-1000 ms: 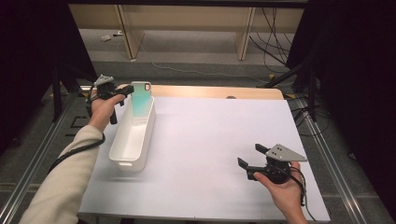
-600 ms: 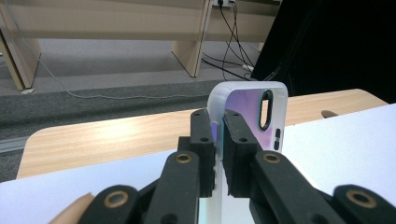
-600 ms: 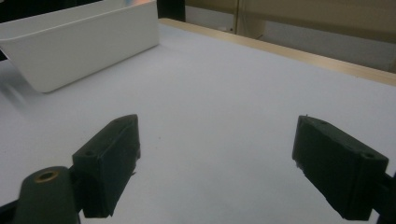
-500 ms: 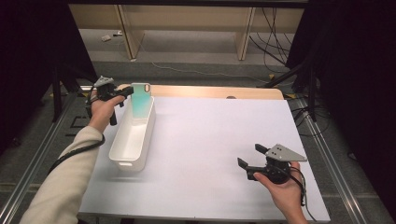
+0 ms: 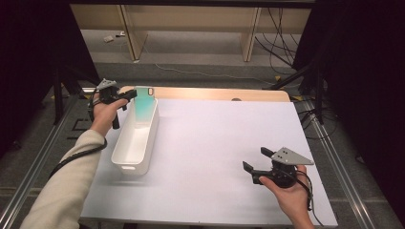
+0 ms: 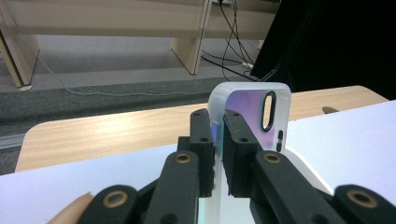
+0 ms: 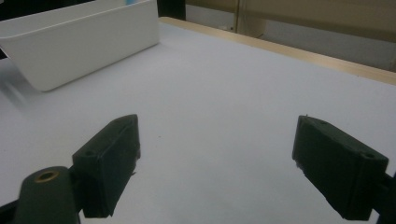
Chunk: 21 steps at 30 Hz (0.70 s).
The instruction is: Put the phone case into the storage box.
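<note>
The left gripper (image 5: 128, 95) pinches a phone case (image 6: 261, 116) upright over the far end of the white bin (image 5: 125, 160); its own view reveals the case's camera cutout. The right gripper (image 5: 255, 161) hangs wide open and holds nothing, well apart, above the white table (image 5: 205, 143).

Grey floor (image 5: 191, 52), wooden furniture legs (image 5: 251, 28), trailing cables (image 5: 277, 33), dark surrounds.

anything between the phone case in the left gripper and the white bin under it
Nothing visible. The left gripper is shut on the phone case, which stands at the far end of the white bin, with no other item blocking it.
</note>
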Motion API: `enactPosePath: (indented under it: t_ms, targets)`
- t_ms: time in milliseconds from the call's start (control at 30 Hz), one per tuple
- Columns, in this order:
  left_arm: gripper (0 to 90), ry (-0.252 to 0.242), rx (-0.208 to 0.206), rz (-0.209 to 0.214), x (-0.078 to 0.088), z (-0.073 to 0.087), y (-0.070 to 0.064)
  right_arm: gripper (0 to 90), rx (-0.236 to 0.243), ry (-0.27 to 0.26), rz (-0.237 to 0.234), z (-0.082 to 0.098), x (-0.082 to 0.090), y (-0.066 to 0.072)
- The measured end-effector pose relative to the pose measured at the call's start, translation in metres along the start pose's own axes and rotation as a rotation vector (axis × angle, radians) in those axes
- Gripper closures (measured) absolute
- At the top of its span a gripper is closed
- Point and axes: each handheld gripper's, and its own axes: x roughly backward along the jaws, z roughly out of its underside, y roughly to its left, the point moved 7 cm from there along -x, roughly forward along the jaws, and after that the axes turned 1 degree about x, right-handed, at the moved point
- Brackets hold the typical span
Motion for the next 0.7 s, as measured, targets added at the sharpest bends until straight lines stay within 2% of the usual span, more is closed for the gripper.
enactPosePath:
  t_ms: [67, 233, 267, 300, 433, 500, 667, 700]
  targets:
    - [82.9, 0.003, 0.002, 0.001, -0.0003, 0.0009, -0.0001, 16.4, 0.006, 0.018, 0.008, 0.0006, 0.0019, -0.0009]
    - [82.6, 0.007, 0.008, 0.002, -0.0013, 0.0032, 0.0007, 16.3, -0.002, 0.004, 0.004, 0.0003, 0.0002, -0.0001]
    - [82.5, 0.009, 0.006, 0.004, -0.0014, 0.0034, 0.0009, 16.4, 0.006, 0.025, 0.011, 0.001, 0.0021, -0.0011]
    - [82.5, 0.01, 0.006, 0.003, -0.0014, 0.0035, 0.0012, 16.4, -0.008, 0.01, -0.004, 0.0003, 0.0006, 0.0007]
    - [82.1, 0.013, 0.004, 0.0, -0.0012, 0.0034, 0.0014, 16.4, -0.005, 0.001, -0.003, 0.0002, -0.0004, 0.0005]
    - [81.1, 0.017, 0.013, -0.003, -0.0012, 0.0038, 0.0015, 16.4, -0.007, 0.014, -0.001, 0.0005, 0.0009, 0.0004]
    - [77.8, 0.018, 0.012, -0.008, 0.0003, 0.0029, 0.0025, 16.3, -0.003, 0.001, -0.003, 0.0002, -0.0005, 0.0005]
    - [76.7, 0.021, 0.011, -0.011, 0.0009, 0.0028, 0.0026, 16.4, -0.004, 0.019, 0.004, 0.0005, 0.0017, 0.0001]
